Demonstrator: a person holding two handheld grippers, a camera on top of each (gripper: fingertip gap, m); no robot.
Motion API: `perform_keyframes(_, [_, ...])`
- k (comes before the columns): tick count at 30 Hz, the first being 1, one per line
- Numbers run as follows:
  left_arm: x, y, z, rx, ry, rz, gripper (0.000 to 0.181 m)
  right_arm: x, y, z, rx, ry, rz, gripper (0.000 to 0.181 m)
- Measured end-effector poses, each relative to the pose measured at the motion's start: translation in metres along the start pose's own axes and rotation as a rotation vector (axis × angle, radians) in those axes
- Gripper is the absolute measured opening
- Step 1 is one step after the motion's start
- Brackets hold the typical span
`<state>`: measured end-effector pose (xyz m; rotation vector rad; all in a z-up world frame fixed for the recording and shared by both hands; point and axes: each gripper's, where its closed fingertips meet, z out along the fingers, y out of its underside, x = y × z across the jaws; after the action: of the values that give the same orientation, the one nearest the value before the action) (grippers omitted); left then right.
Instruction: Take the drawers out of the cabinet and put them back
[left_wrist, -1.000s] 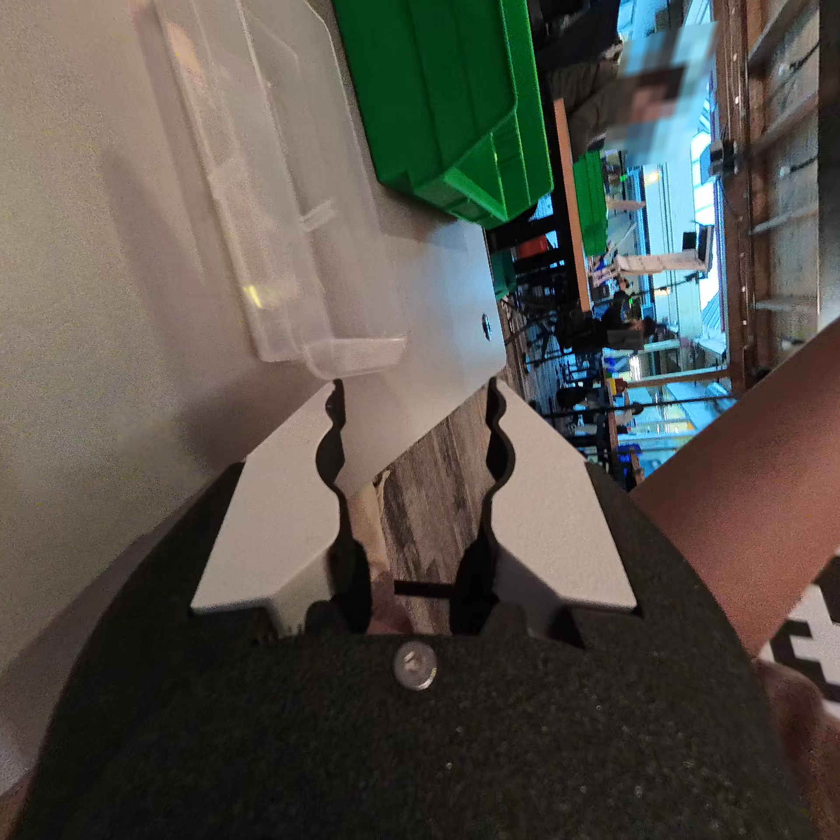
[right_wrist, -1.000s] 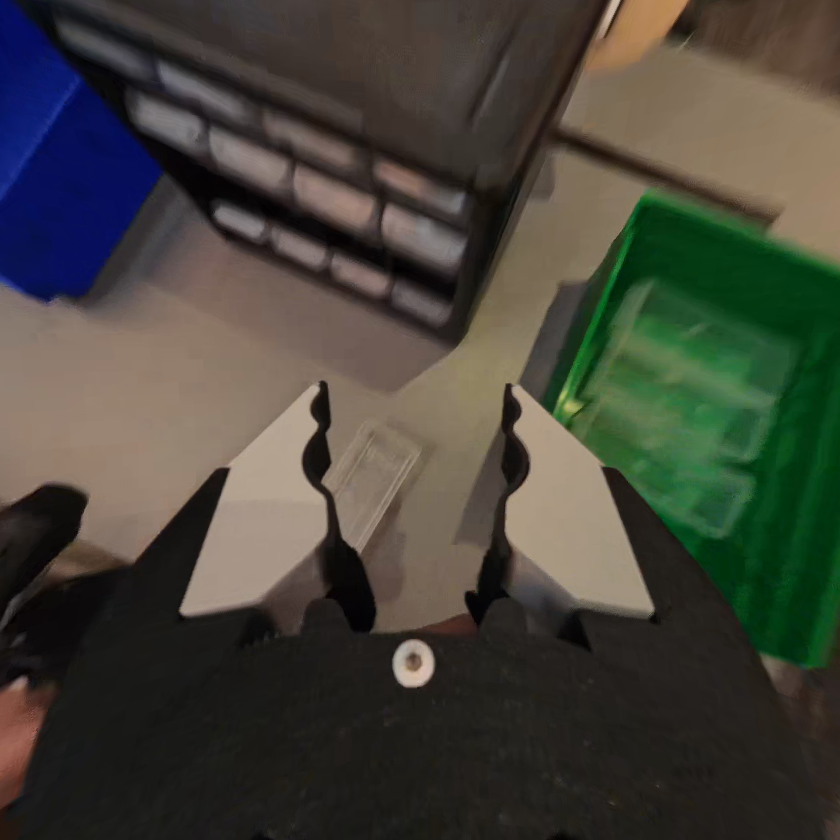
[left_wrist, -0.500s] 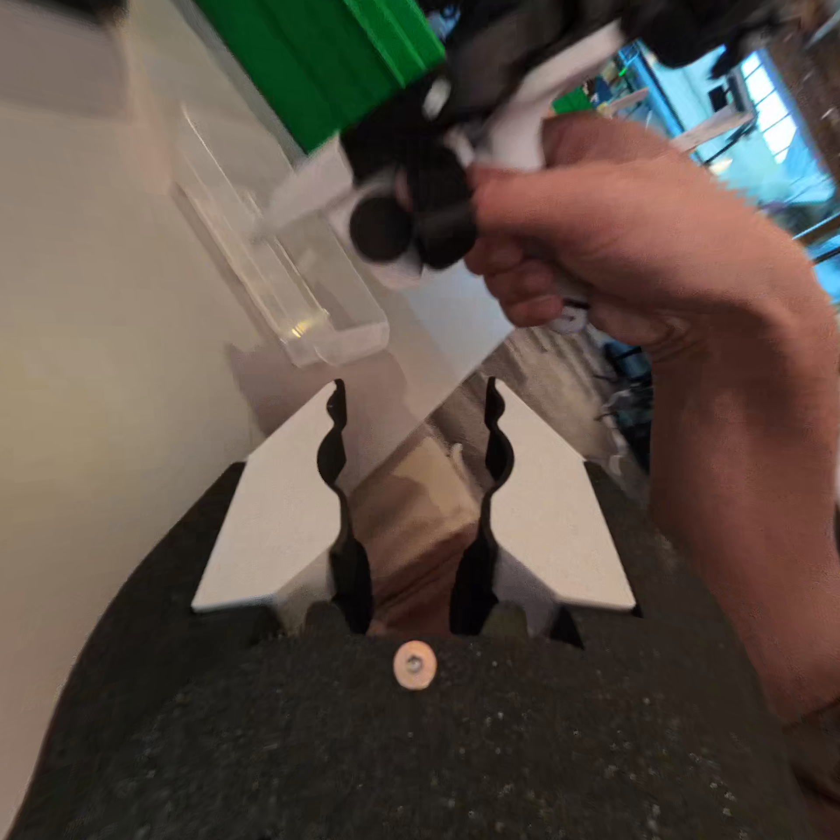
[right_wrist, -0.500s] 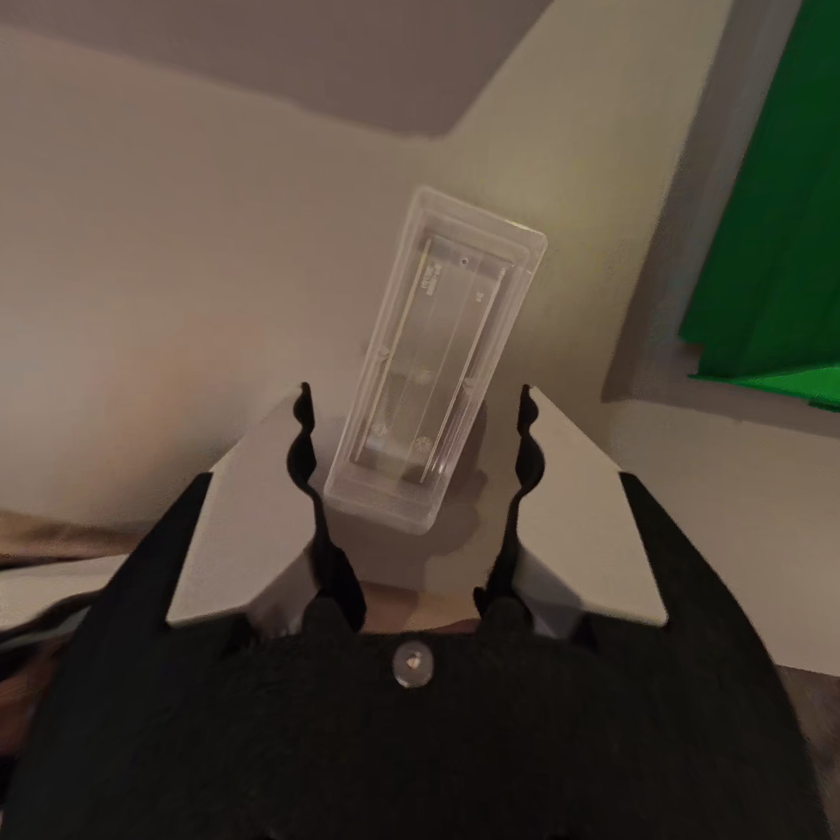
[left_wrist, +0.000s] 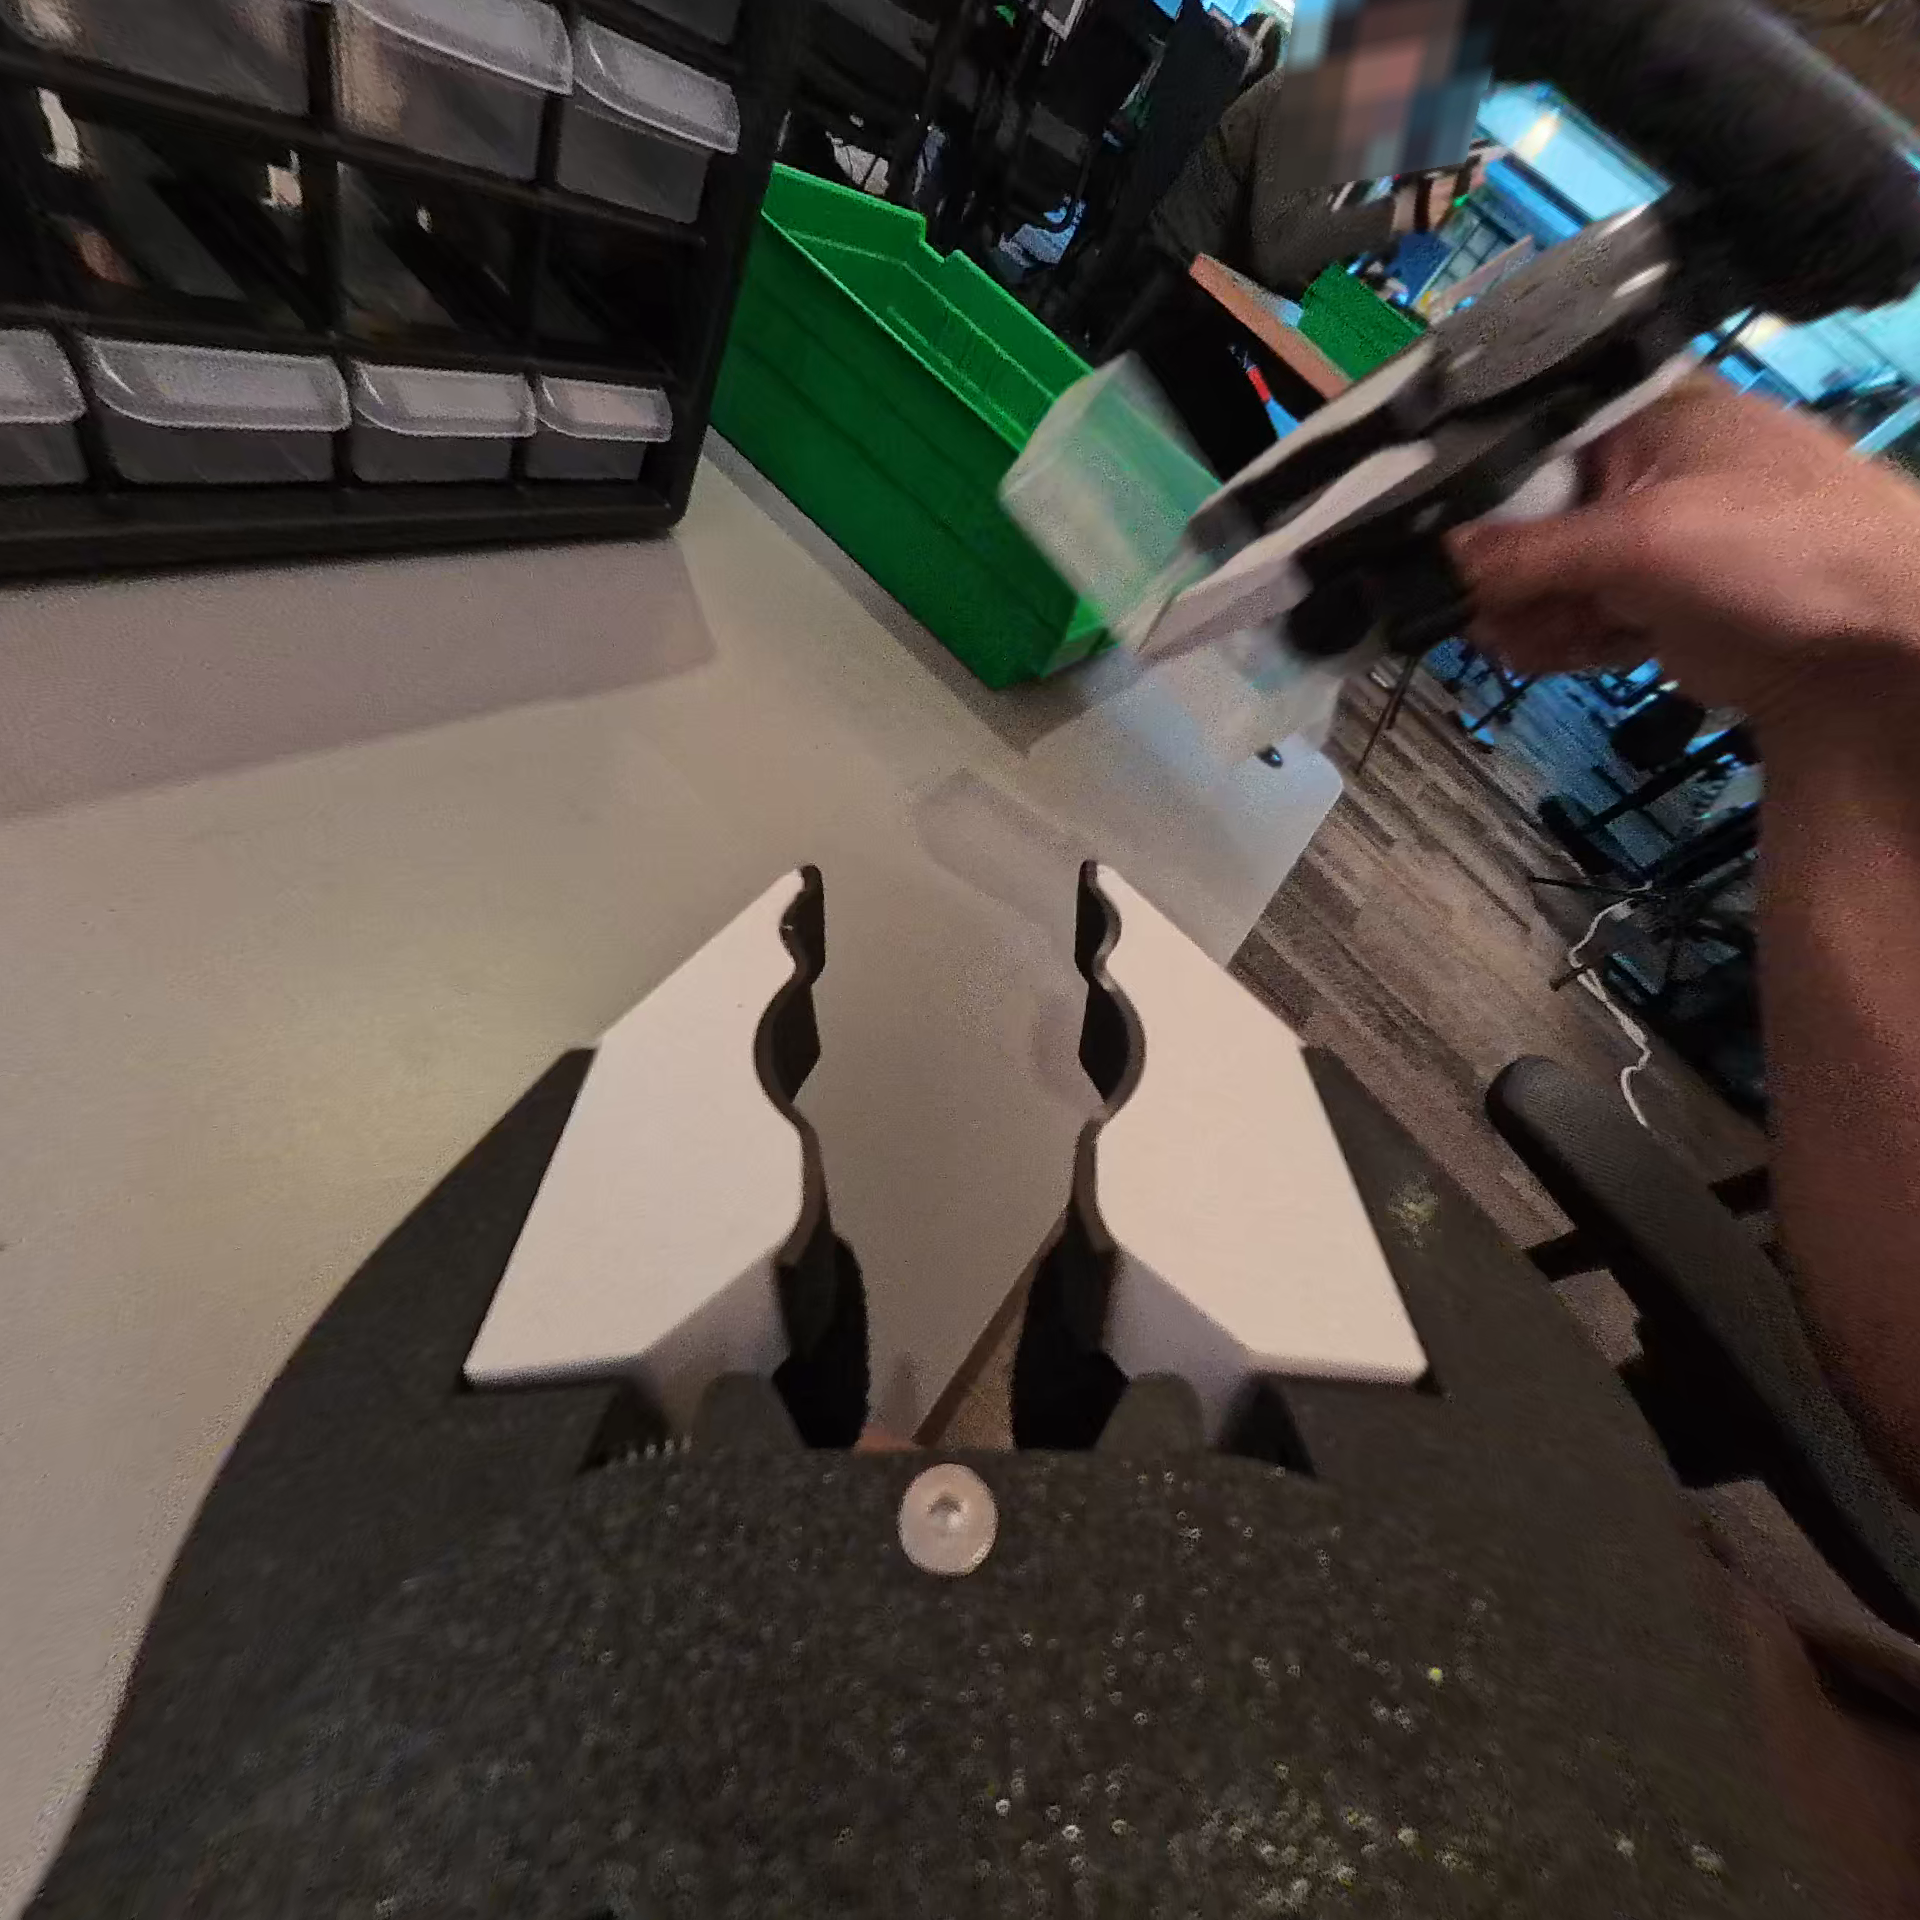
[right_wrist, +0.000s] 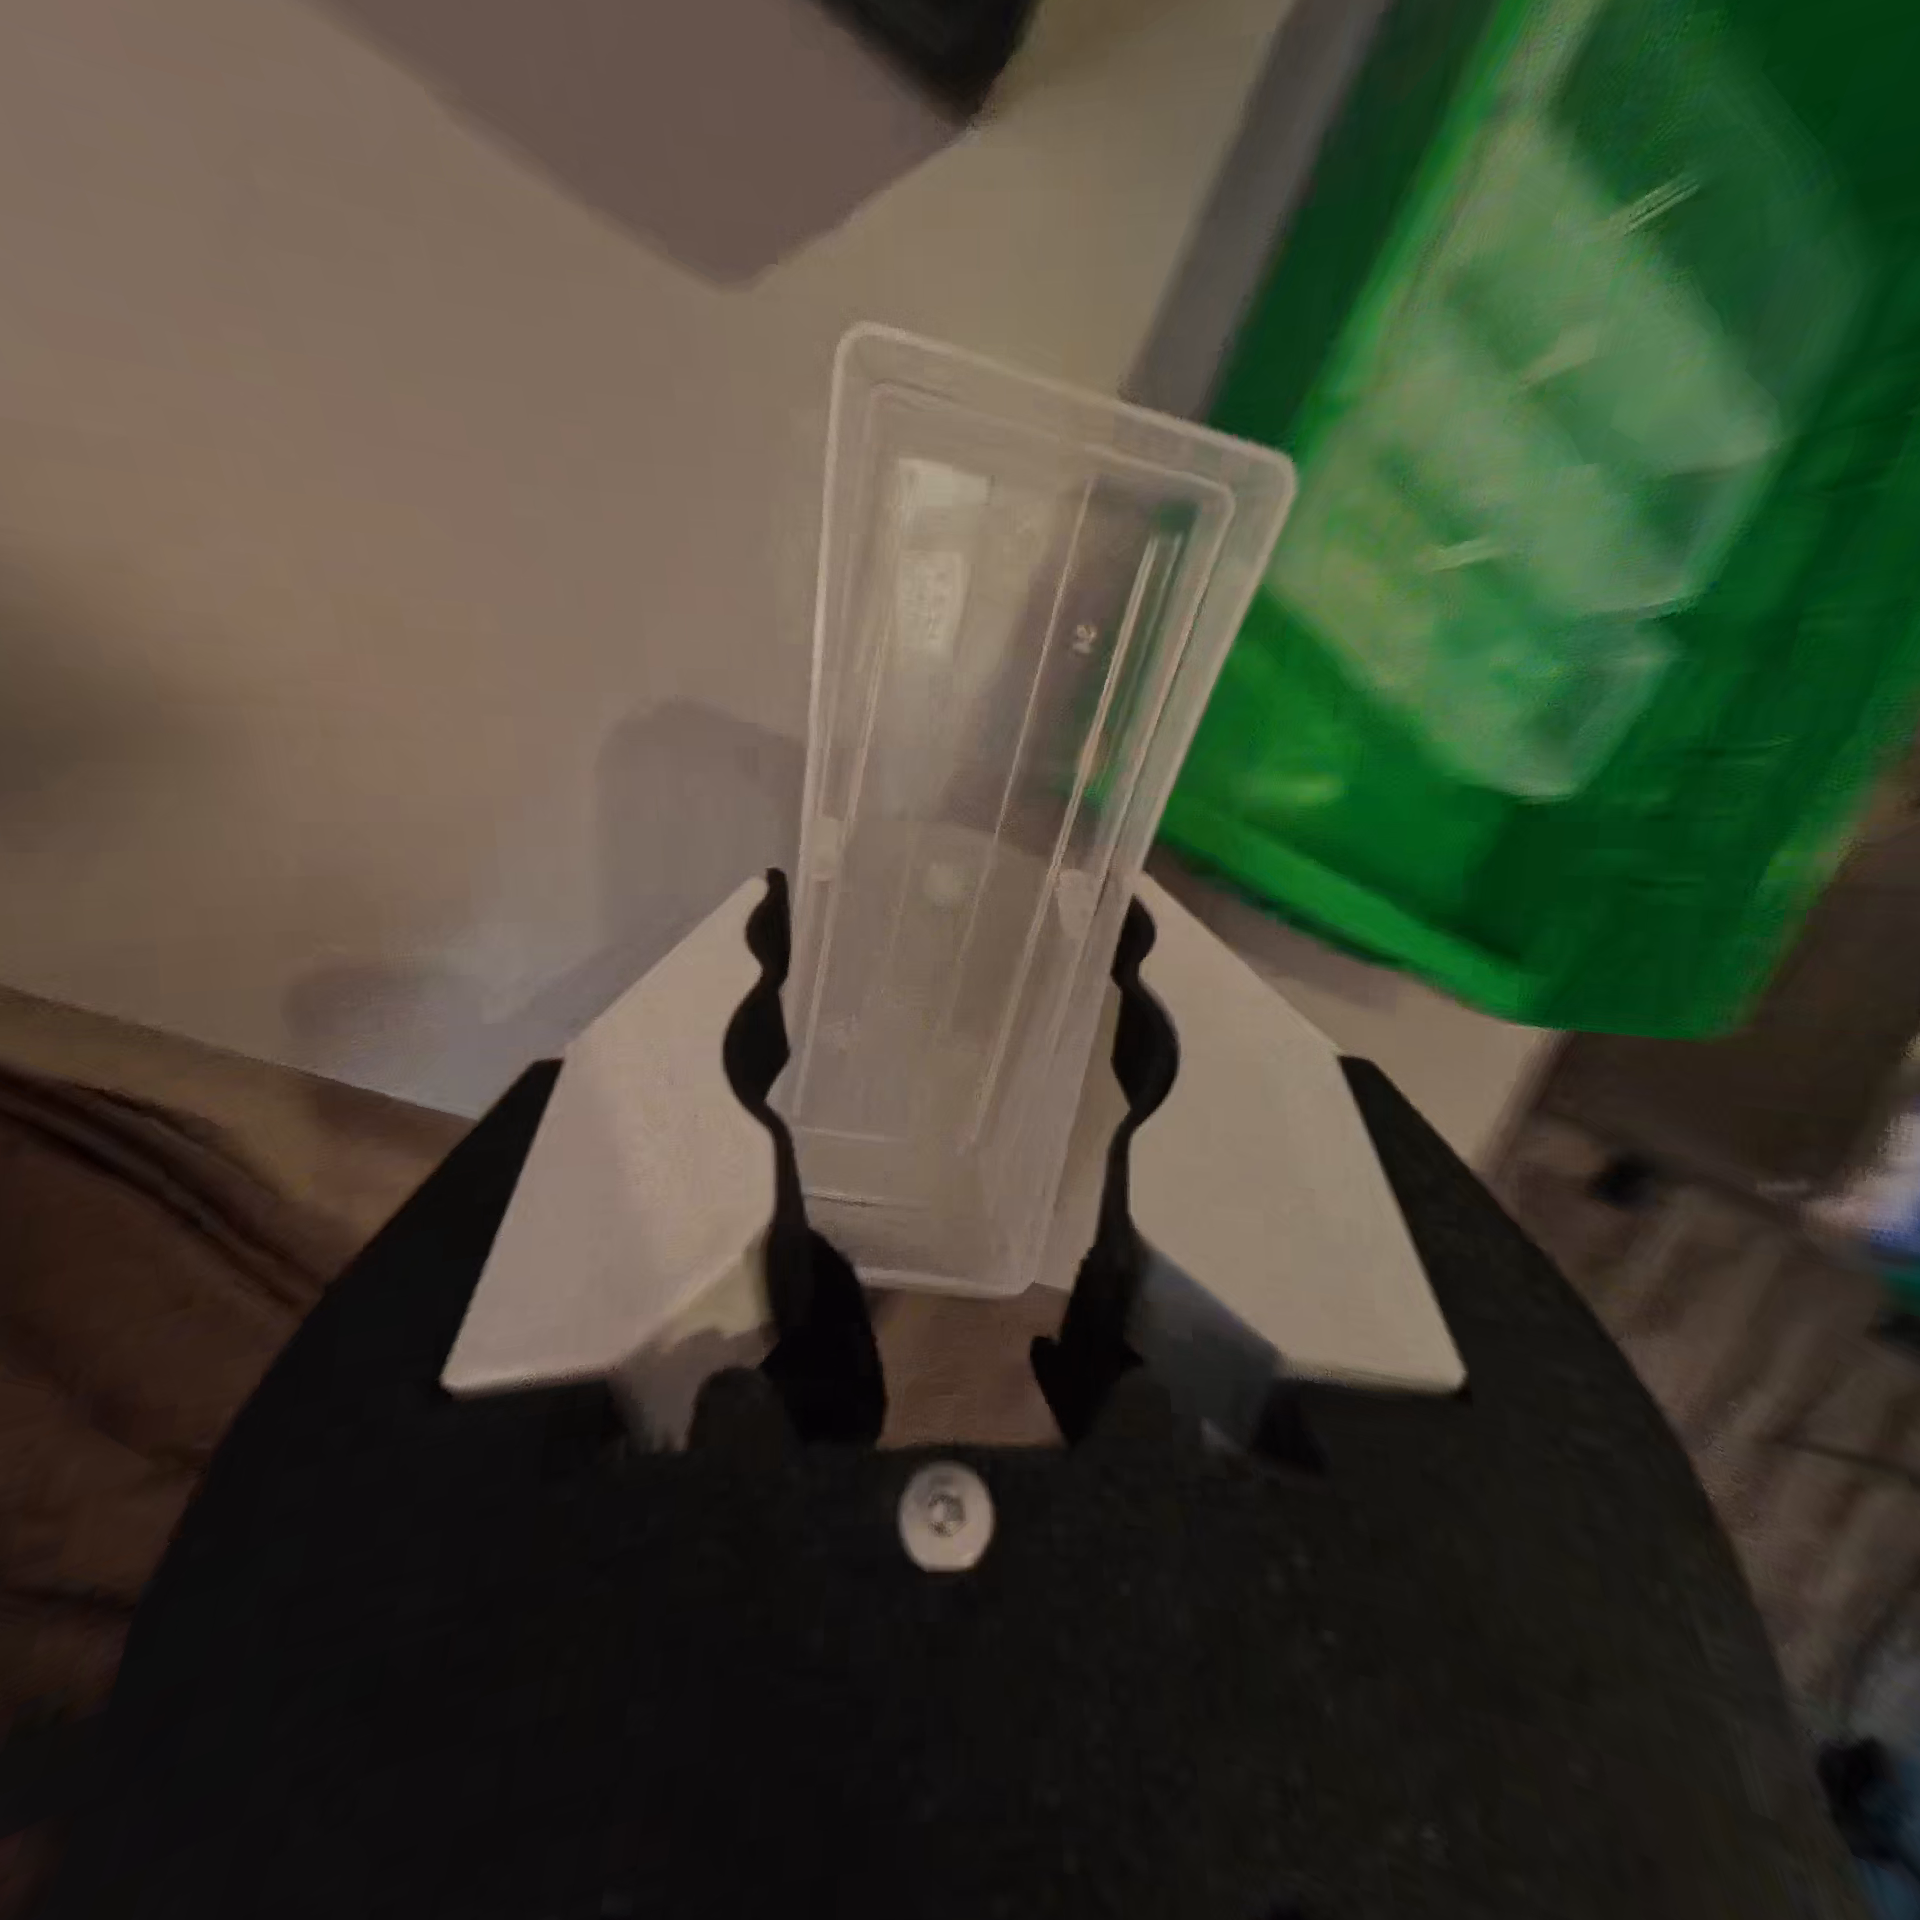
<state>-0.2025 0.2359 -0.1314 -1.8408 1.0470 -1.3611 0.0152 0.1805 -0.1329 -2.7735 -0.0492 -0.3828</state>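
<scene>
Drawer (right_wrist: 997, 790) clamped in right tool (right_wrist: 951, 904) above table edge (left_wrist: 1278, 862); left tool (left_wrist: 945, 883) gapes, empty.

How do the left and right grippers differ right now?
The left gripper is open with nothing between its fingers; the right gripper is shut on a clear drawer. The left sits low over the bare table; the right is raised beside the green bin. Both have white fingers on black bodies.

Workshop: drawer cabinet (left_wrist: 343, 312); green bins (left_wrist: 894, 416); workbenches (left_wrist: 1262, 312) behind.
</scene>
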Motion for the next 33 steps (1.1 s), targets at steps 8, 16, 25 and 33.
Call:
perform_keyframes(8, [-0.006,0.002,0.011,-0.031,-0.089,0.165,0.047,0.119,0.023,0.035,-0.209,-0.115,-0.67,0.063])
perform_keyframes(16, [-0.025,-0.004,0.005,-0.009,-0.208,0.212,0.047,0.124,0.022,0.106,-0.41,-0.305,-1.052,0.063])
perform_keyframes(25, [-0.055,-0.003,-0.007,-0.003,-0.315,0.204,0.047,0.148,0.029,0.136,-0.539,-0.34,-1.153,0.064])
perform_keyframes(33, [-0.055,0.001,-0.006,-0.013,-0.294,0.17,0.047,0.153,0.036,0.15,-0.485,-0.26,-1.207,0.067])
